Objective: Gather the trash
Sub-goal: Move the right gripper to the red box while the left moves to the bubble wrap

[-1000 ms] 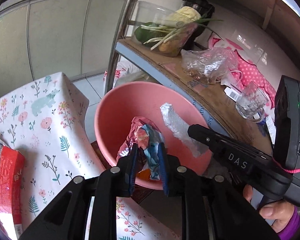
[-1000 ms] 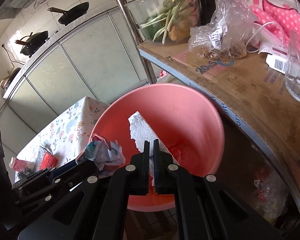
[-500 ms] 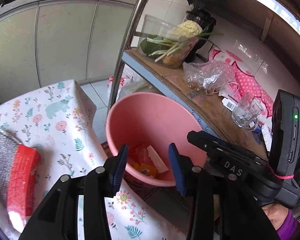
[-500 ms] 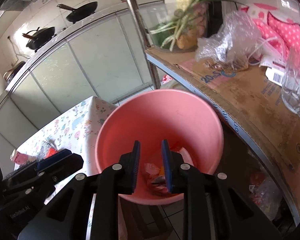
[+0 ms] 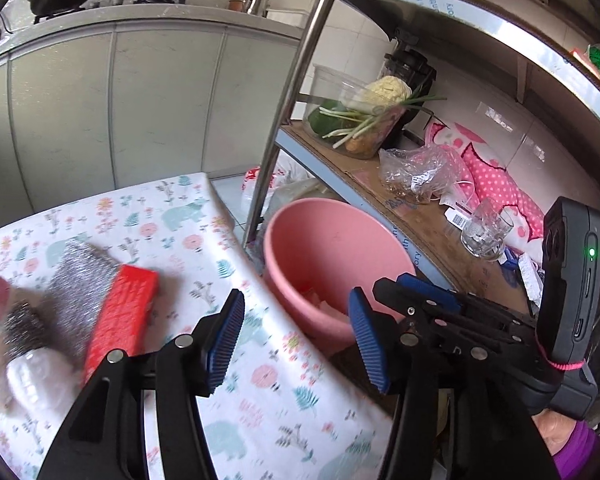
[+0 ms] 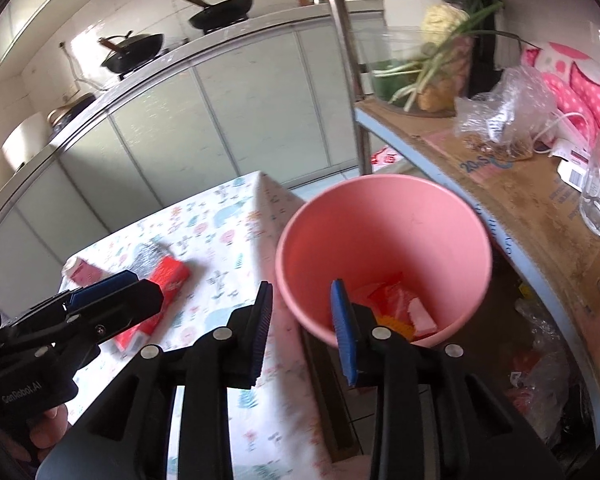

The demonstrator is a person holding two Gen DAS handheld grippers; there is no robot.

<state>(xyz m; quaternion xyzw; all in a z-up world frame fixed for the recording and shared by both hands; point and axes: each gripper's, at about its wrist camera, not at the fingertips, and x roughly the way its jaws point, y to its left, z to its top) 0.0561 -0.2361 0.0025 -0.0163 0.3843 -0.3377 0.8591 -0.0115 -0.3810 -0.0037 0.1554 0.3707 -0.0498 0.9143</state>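
Kitchen cabinets run along the back, with a floral-cloth table (image 5: 188,240) out front. Over on the far left of the left claw (image 5: 296,334) sits a red box (image 5: 122,316) on a silver scrubbing pad (image 5: 78,280), still on the table. That claw's jaws have just been opening, now spread wide with nothing between them. Right claw (image 6: 302,328) to its right, jaws just been opening too, roughly halfway, empty. Just ahead and right of both sits the pink bin (image 6: 384,216), red and white wrappers (image 6: 400,308) lying at its bottom. Metal shelf (image 5: 428,216) beyond that.
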